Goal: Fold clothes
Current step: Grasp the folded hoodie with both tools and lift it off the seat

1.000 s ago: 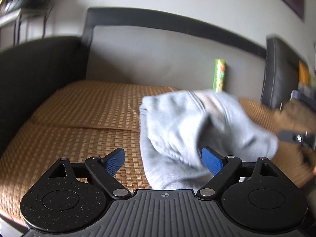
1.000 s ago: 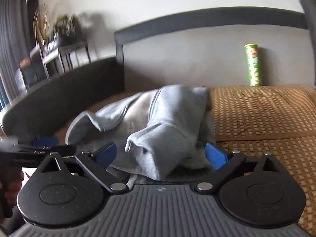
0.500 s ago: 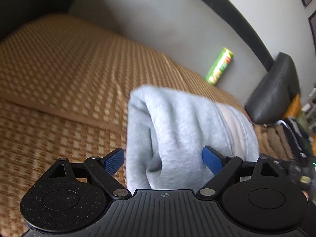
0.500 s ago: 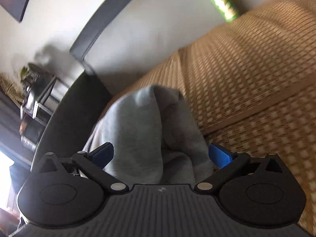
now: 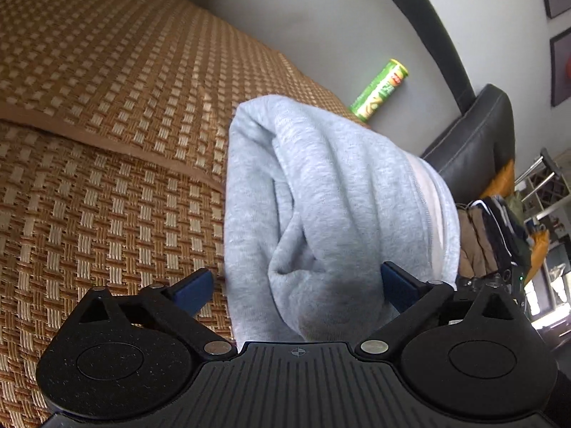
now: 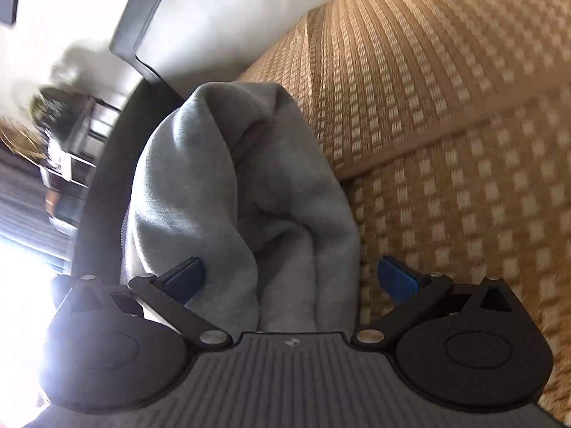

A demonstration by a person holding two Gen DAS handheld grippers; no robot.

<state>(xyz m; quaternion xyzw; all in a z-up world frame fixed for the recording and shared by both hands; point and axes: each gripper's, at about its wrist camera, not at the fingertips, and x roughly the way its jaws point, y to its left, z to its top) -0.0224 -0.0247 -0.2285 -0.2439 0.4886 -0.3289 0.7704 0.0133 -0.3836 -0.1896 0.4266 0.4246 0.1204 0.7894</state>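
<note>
A grey sweatshirt (image 5: 321,192) lies bunched in a thick fold on the woven brown sofa mat (image 5: 107,114). My left gripper (image 5: 296,289) straddles its near end, and its jaws are opening. The fabric sits between the blue pads without being pinched, and a small gap shows at the left pad. In the right wrist view the same grey sweatshirt (image 6: 221,192) fills the space between my right gripper's (image 6: 291,280) widely spread fingers. The left pad (image 6: 185,278) touches cloth and the right pad stands clear over the mat (image 6: 464,142).
A green chips can (image 5: 380,94) leans at the grey sofa back. A black armrest (image 5: 474,149) and a stack of folded clothes (image 5: 492,235) are to the right. In the right wrist view a dark armrest (image 6: 103,164) and a shelf (image 6: 67,125) lie to the left.
Both grippers have rolled, tipped downward and come closer to the sweatshirt. The loosely spread garment has gathered into a compact bundle on the mat. The left jaws stand slightly wider.
</note>
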